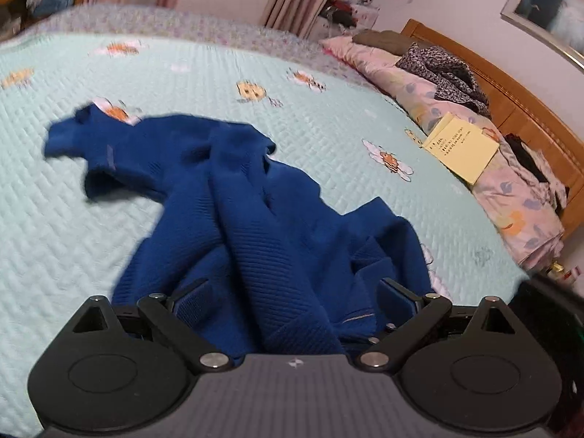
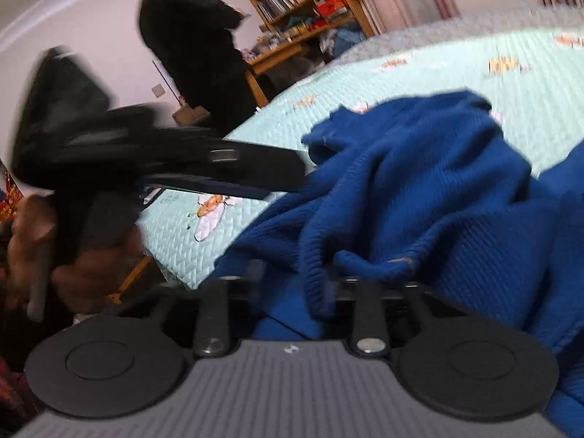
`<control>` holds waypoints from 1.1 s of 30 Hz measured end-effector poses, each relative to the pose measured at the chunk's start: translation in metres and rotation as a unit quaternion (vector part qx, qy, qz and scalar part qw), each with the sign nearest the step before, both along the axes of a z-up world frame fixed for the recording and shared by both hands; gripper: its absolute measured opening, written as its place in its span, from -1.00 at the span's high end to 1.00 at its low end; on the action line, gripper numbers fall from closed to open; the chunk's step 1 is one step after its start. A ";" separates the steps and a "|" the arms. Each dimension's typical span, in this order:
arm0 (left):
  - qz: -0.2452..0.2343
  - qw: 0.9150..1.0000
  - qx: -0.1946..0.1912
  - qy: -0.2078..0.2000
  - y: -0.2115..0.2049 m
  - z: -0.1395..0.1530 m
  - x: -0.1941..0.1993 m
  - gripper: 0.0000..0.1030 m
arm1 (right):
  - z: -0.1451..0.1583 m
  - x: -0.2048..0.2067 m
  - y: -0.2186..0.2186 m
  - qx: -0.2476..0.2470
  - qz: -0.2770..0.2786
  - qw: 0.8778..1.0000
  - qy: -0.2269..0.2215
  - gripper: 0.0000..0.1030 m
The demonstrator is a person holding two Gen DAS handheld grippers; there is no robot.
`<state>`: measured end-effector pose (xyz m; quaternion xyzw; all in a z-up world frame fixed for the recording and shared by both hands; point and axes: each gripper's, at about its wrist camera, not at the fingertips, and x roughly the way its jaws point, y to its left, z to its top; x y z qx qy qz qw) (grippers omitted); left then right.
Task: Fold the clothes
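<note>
Left wrist view: the blue sweater (image 1: 233, 197) is bunched on the bed (image 1: 328, 116). Fabric is lodged between the spread left claw (image 1: 292, 303) fingers, seemingly for spreading. The right claw (image 2: 288, 284) state cannot be told.

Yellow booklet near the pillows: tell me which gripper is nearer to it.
Probably left. The left gripper sits in the blue sweater, with the yellow booklet ahead to its right. The right gripper is also at the sweater, but its view shows no booklet.

bed (image 1: 328, 116): pale green quilted cover | on it: crumpled blue sweater (image 1: 255, 211), floral duvet (image 1: 474, 153)
</note>
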<state>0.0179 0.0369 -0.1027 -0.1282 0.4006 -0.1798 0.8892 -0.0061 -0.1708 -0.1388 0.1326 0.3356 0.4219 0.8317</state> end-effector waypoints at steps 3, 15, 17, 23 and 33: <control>0.009 1.000 0.008 0.009 -0.012 -0.007 0.016 -0.88 | 0.007 -0.010 -0.017 0.012 -0.018 1.000 -0.009 -0.04; 0.015 0.998 0.054 0.017 -0.046 -0.035 0.049 0.90 | 0.000 -0.025 -0.106 0.084 -0.169 0.981 0.033 -0.14; 0.017 0.997 0.071 -0.025 -0.048 -0.023 0.035 0.91 | -0.003 -0.026 -0.121 0.095 -0.201 0.974 0.042 -0.14; 0.058 0.984 0.081 -0.147 -0.002 0.048 -0.045 0.91 | -0.015 -0.027 -0.162 0.121 -0.286 0.948 0.066 -0.14; 0.249 0.957 0.112 -0.093 0.128 0.047 -0.133 0.91 | 0.014 0.021 -0.118 0.063 -0.228 0.971 0.024 -0.32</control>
